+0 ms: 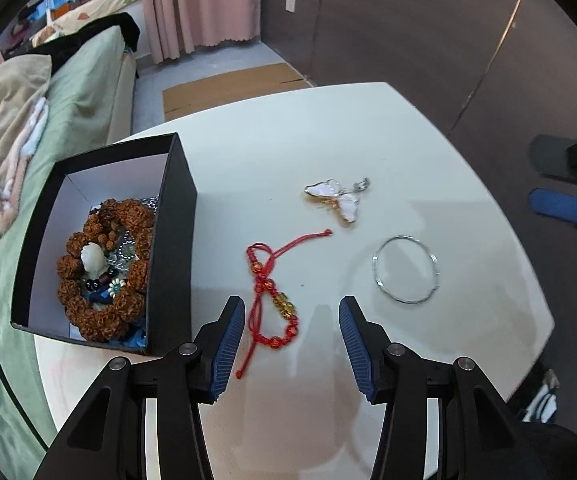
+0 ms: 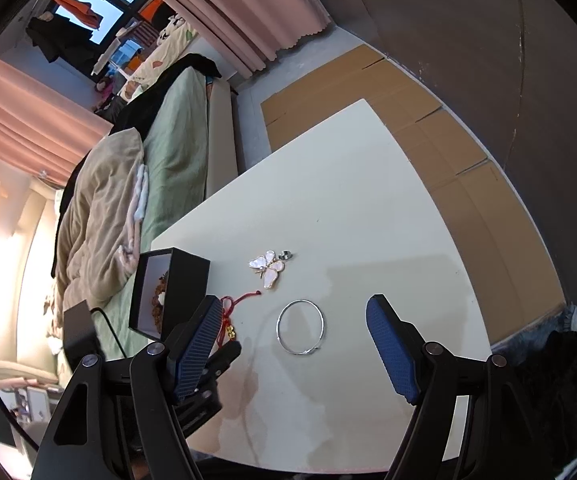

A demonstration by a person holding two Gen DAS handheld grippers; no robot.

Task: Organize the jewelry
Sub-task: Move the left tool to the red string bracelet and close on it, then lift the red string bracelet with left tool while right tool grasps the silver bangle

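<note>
On the white surface three loose pieces of jewelry lie apart from one another: a red cord bracelet with gold and red beads, a white butterfly brooch edged in gold, and a thin silver bangle. At the left edge of the surface stands a black box, open at the top and white inside, holding a ring of large brown beads with a small white figure and other small pieces within it. The bracelet lies just right of the box, the brooch farther off to the right, and the bangle near the brooch on its near side.

The left gripper hangs over the bracelet with its blue-padded jaws apart; the bracelet's beaded loop lies between them, close to the left pad, and the pads do not press on it. The right gripper is open too, holding nothing, with the bangle lying on the surface between its wide-spread jaws. Beyond the surface a bed with green and beige covers runs along the left side.
</note>
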